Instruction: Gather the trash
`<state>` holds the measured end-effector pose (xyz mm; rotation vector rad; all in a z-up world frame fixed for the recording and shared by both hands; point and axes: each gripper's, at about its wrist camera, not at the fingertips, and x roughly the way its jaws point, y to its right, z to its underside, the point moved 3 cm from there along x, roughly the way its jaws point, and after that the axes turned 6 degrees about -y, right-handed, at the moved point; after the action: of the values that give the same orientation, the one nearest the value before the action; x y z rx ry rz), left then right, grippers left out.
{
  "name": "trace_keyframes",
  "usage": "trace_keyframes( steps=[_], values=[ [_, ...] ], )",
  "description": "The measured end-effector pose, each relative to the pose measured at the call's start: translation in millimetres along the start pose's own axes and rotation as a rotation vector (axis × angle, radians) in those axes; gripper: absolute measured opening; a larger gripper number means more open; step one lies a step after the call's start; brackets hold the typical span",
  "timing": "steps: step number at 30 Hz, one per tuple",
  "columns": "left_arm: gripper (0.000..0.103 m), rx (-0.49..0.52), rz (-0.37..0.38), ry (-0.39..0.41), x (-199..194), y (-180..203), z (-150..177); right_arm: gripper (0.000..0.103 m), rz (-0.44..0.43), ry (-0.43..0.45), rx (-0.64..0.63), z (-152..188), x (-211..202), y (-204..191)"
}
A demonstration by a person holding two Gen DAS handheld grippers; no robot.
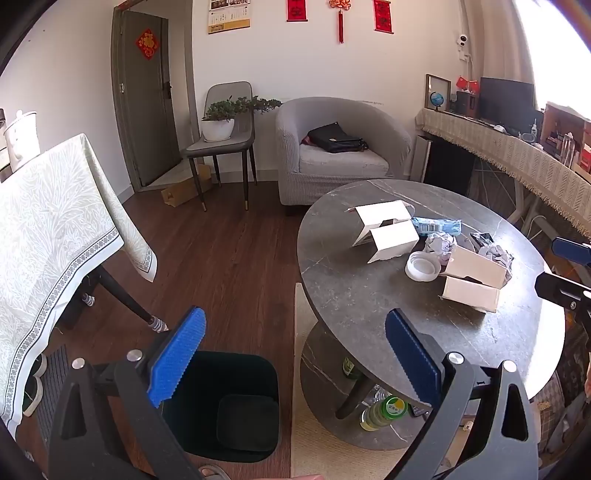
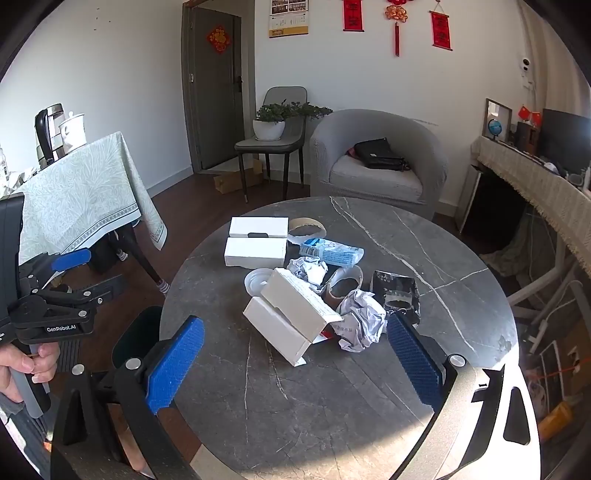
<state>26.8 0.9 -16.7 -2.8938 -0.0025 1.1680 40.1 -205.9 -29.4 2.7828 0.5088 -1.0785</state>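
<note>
Blue-padded fingers spread on both: left gripper (image 1: 293, 354) above bin (image 1: 221, 402), right gripper (image 2: 295, 354) over table (image 2: 332, 406)

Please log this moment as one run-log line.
left tool open, over bin | right tool open, facing trash pile | table uncleared

Calendar (image 2: 289, 18) cut off at frame top; print on box (image 2: 301, 299) too small to read; bottle (image 1: 384, 411) half hidden under table (image 1: 369, 295).

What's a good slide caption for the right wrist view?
Open right gripper hovers over boxes, crumpled paper and wrappers on a round marble table.
</note>
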Motion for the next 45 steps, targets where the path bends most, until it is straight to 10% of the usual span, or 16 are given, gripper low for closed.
trace_keyframes(
  steps=[45],
  values=[
    [0.100,0.008,-0.008,0.011,-5.8,-2.1,-2.0,0.100,-0.002,0.005,-0.003,-1.2,-1.7,0.2]
  ],
)
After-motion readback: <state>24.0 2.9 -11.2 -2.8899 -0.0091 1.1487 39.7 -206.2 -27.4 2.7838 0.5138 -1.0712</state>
